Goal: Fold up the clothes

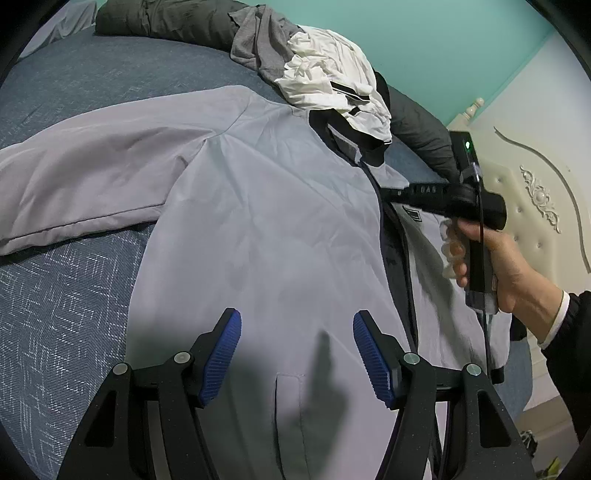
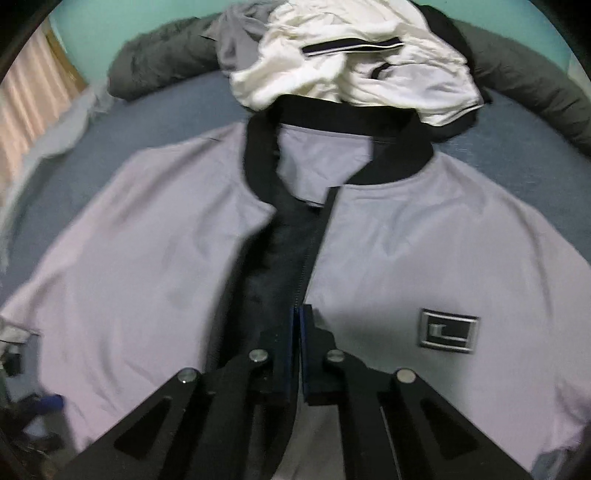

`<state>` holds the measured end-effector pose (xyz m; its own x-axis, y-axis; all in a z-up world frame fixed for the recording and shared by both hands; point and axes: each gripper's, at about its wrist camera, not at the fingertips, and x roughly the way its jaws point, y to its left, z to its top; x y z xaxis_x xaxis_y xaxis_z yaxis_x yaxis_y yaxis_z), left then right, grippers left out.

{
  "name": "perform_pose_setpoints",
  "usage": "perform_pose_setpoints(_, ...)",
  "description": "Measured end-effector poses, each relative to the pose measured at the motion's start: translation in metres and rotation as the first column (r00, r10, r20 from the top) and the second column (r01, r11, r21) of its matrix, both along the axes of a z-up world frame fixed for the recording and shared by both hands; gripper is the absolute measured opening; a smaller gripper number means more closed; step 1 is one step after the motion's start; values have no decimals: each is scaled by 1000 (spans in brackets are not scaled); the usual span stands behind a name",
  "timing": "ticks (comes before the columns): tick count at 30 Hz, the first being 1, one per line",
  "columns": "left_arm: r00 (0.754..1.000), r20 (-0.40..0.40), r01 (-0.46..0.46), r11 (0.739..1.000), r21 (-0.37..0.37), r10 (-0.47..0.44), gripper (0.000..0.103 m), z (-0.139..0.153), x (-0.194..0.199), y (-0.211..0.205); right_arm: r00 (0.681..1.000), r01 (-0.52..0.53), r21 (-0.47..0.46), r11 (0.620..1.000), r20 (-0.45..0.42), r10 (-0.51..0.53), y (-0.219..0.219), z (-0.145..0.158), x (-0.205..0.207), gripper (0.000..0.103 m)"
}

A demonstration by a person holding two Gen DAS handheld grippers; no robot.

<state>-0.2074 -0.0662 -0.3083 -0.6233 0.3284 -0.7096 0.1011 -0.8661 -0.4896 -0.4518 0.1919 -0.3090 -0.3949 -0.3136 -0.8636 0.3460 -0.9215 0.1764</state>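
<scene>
While the pale grey zip-front jacket with black collar and trim (image 2: 424, 251) lies spread face-up on the bed covered in blue-grey patterned fabric (image 1: 70, 295), the left tool (image 1: 297, 350) hovers over its lower front panel with its blue ribbed pads (image 1: 221, 358) set wide apart and nothing between them. One sleeve of the jacket stretches out to the left across the bed in the left wrist view. The right tool (image 2: 297, 354) has its two fingers pressed together at the jacket's front opening, right along the dark zipper edge of the panel that carries a small rectangular black-and-silver chest patch (image 2: 448, 330); the fingers look closed on that zipper edge, though the blur of the right wrist view makes the pinched cloth hard to make out. In the left wrist view, a person's hand (image 1: 498, 266) with a dark sleeve grips the handle of that right tool, whose black body reaches toward the jacket's middle. The jacket's front hangs partly open, showing dark lining between the two panels. Just beyond the collar, touching it, lies a crumpled white garment with a dark stripe (image 1: 332, 70), beside a loose grey garment (image 1: 258, 44) and a long dark grey-green bundle of fabric (image 1: 166, 18) along the far side of the bed, against a turquoise wall (image 1: 443, 44). A cream padded headboard with carved ornament (image 1: 535, 177) stands at the right.
</scene>
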Motion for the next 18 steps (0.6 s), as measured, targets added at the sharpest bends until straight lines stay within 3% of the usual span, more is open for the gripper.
perform_pose_setpoints(3,1000,1,1,1000,0,-1,68,0,0,0,1000,21,-101,995,-17,-23,-1,12,0,18)
perform_pose_setpoints(4,1000,1,1,1000,0,-1,68,-1,0,0,999,37,-141,989,-15,-40,1,14,-1,32)
perform_pose_setpoints(5,1000,1,1,1000,1,-1,68,-1,0,0,998,57,-179,982,-8,-59,2,16,-2,40)
perform_pose_setpoints(8,1000,-1,0,1000,3,0,68,-1,0,-1,996,75,-208,975,56,-65,-6,6,-9,40)
perform_pose_setpoints(11,1000,0,-2,1000,3,2,68,-1,0,-2,999,47,-184,982,35,-42,-16,3,-10,40)
perform_pose_setpoints(12,1000,1,-3,1000,3,3,68,-2,0,-2,999,37,-174,984,26,-33,-19,2,-10,40)
perform_pose_setpoints(14,1000,2,-3,1000,2,3,68,-2,0,-2,1000,16,-154,988,6,-15,-26,0,-11,15)
perform_pose_setpoints(18,1000,4,-3,1000,-1,3,68,-3,-1,-2,996,-52,-110,993,-77,44,-40,9,-6,4)
